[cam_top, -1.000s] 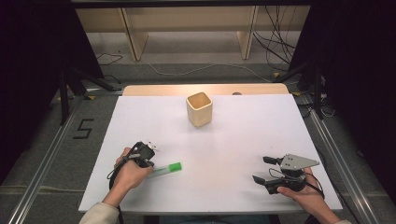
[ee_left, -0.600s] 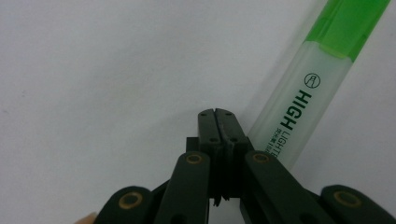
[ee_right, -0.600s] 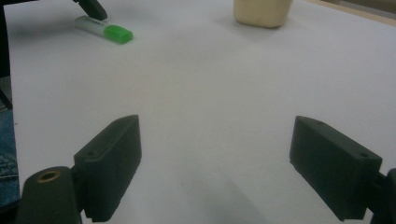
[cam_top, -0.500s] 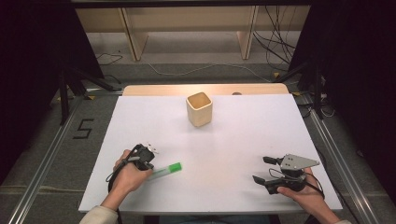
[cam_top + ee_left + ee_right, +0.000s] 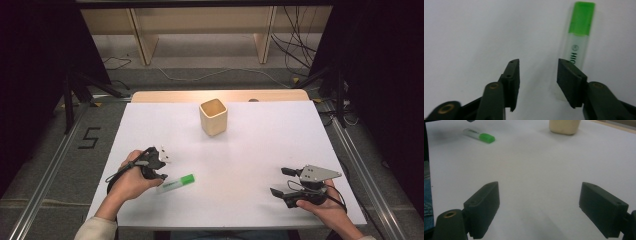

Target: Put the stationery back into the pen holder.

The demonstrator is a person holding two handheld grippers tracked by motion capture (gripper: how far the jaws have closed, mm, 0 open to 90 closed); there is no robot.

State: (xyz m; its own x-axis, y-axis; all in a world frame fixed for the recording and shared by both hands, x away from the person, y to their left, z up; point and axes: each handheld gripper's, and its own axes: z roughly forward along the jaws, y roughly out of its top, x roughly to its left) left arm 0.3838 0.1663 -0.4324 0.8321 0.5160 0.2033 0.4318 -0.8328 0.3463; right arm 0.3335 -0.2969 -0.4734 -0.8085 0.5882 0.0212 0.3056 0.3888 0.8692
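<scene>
Green-capped highlighter point(image 5: 176, 183) lies flat on the tabletop point(image 5: 260, 150), just beside our left gripper point(image 5: 537, 75), whose jaws have just been opening, empty, perhaps to straddle it; right gripper point(image 5: 539, 207) rests wide open, empty.

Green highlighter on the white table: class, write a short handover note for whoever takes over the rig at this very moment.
Left hand-held gripper: its jaws have just been opening and stand apart with nothing between them, just above the table.
Right hand-held gripper: open, holding nothing, low over the near right part of the table.
Green highlighter: lies flat beside the left hand-held gripper, cap pointing away from it; one jaw tip sits over its clear end.
Wooden cup: upright at the far middle, apart from both.
Done: nothing gripped or moved into the cup.
Left: probably grip the highlighter and carry it to the cup.
</scene>
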